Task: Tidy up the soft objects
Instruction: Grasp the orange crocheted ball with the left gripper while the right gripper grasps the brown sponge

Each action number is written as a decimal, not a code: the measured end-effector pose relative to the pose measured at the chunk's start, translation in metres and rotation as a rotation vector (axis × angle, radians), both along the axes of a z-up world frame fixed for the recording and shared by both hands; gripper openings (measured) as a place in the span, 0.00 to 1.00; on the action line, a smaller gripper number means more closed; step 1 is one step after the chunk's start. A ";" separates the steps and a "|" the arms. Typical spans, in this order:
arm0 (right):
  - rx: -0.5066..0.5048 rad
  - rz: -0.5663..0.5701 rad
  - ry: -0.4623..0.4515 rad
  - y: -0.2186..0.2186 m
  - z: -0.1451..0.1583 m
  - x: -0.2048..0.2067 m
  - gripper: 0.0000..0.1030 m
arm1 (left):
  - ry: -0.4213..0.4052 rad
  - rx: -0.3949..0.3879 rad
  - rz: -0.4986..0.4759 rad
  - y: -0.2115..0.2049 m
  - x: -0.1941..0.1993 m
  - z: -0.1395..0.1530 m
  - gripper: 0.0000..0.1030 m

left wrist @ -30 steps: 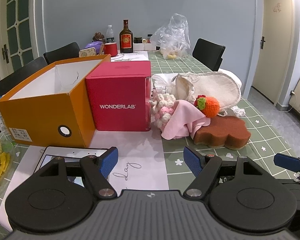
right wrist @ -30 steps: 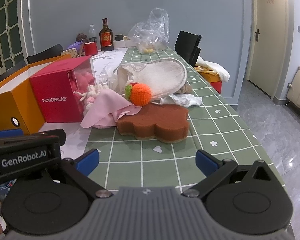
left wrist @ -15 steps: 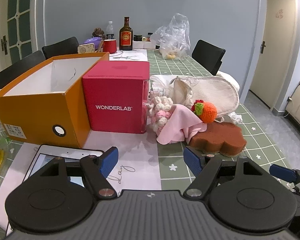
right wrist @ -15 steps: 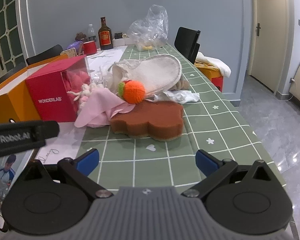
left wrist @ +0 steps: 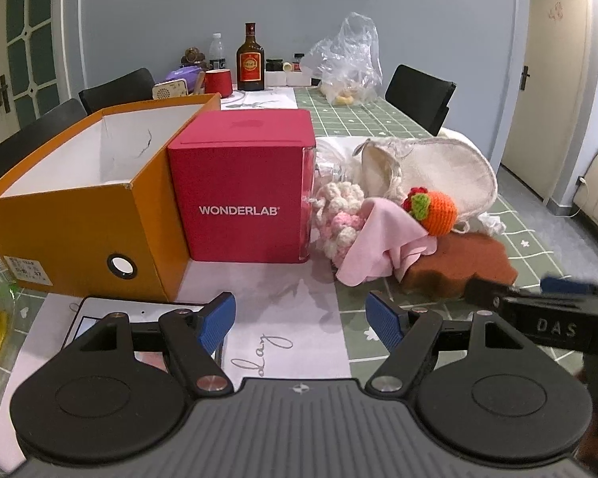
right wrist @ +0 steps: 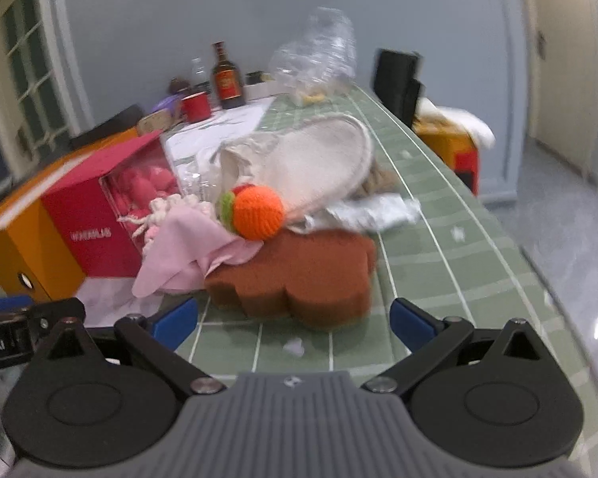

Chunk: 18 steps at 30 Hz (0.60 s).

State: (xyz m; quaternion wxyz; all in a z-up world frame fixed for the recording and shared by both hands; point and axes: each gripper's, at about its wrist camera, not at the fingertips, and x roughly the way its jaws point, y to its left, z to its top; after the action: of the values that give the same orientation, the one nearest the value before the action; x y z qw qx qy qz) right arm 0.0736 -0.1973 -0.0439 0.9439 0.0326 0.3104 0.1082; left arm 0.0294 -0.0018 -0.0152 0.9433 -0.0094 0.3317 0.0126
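Note:
A pile of soft things lies right of a red WONDERLAB box (left wrist: 243, 187): a brown cloud-shaped sponge (left wrist: 462, 267) (right wrist: 299, 279), a pink cloth (left wrist: 382, 239) (right wrist: 183, 247), a crocheted orange fruit (left wrist: 438, 211) (right wrist: 257, 211), pink-white crochet pieces (left wrist: 339, 215) and a cream bath mitt (left wrist: 438, 171) (right wrist: 319, 159). An open orange shoebox (left wrist: 79, 199) stands left of the red box. My left gripper (left wrist: 299, 318) is open and empty, short of the boxes. My right gripper (right wrist: 293, 320) is open and empty, close in front of the sponge.
A tablet (left wrist: 99, 318) and white paper (left wrist: 283, 318) lie under my left gripper. A bottle (left wrist: 250, 59), red cup (left wrist: 218, 81) and plastic bag (left wrist: 351, 63) stand at the far end. Black chairs (left wrist: 418, 95) flank the table. The table's right edge (right wrist: 538, 279) drops to the floor.
My right gripper has moved forward, close to the brown sponge, and its view is blurred. My left gripper has shifted slightly; both stay open.

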 end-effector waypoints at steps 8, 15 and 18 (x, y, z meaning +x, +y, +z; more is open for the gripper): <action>-0.118 0.302 0.041 -0.018 0.003 0.048 0.98 | 0.034 -0.012 -0.071 -0.007 -0.004 -0.015 0.85; -0.060 0.491 0.082 -0.041 -0.005 0.088 0.98 | 0.058 -0.014 -0.150 -0.022 -0.011 -0.028 0.85; -0.033 0.515 0.086 -0.041 -0.011 0.093 0.98 | 0.070 0.001 -0.172 -0.027 -0.011 -0.033 0.85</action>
State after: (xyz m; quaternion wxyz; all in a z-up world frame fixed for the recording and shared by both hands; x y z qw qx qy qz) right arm 0.1668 -0.2386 -0.0545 0.8716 -0.0584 0.3502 0.3381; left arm 0.0179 -0.0284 -0.0484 0.9287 0.0202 0.3640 -0.0680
